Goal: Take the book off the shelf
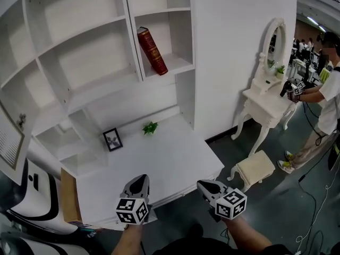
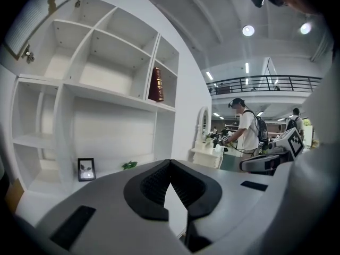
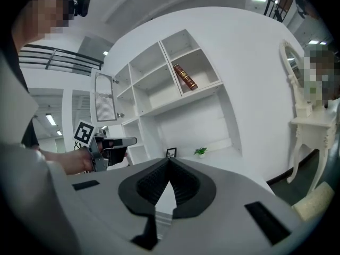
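A dark red book (image 1: 152, 51) leans tilted in the upper right compartment of the white shelf unit (image 1: 87, 36); it also shows in the left gripper view (image 2: 155, 84) and the right gripper view (image 3: 185, 77). Both grippers hang low over the front edge of the white desk, far below the book. My left gripper (image 1: 139, 179) (image 2: 170, 166) is shut with nothing between its jaws. My right gripper (image 1: 202, 184) (image 3: 169, 163) is likewise shut and empty, a hand's width to the right of the left one.
A small black picture frame (image 1: 112, 139) and a green plant sprig (image 1: 150, 127) stand at the back of the desk top (image 1: 175, 158). A white dressing table with a mirror (image 1: 265, 97), a stool (image 1: 255, 168) and a person (image 1: 325, 97) are at the right.
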Available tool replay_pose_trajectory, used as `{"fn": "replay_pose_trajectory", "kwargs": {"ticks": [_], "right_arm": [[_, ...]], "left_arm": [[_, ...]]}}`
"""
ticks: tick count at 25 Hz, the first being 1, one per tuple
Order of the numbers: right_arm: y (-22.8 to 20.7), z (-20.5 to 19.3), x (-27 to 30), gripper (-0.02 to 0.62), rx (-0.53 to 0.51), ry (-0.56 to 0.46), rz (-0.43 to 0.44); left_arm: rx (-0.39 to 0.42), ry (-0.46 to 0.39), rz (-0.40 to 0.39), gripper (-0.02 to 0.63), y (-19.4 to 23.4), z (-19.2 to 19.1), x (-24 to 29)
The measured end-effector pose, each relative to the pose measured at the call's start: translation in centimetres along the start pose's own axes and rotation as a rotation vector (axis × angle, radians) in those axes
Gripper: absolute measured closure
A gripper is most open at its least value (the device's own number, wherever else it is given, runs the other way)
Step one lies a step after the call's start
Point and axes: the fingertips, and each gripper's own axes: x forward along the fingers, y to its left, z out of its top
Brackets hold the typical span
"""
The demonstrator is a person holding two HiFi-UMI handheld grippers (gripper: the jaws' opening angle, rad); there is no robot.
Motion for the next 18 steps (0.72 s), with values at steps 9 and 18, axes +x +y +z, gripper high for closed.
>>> {"fn": "replay_pose_trajectory", "kwargs": {"ticks": [9,18], "right_arm": [[-7.5,0.8,1.8,0.581,0.05,0.028,0.011],[-9.5,1.0,5.6,0.581,0.05,0.069,0.02]], "left_arm": [[-0.001,0.031,0.026,0.597,-0.7,0.8,6.2],[-0.05,0.044,0.039,0.597,2.5,0.4,9.8]]}}
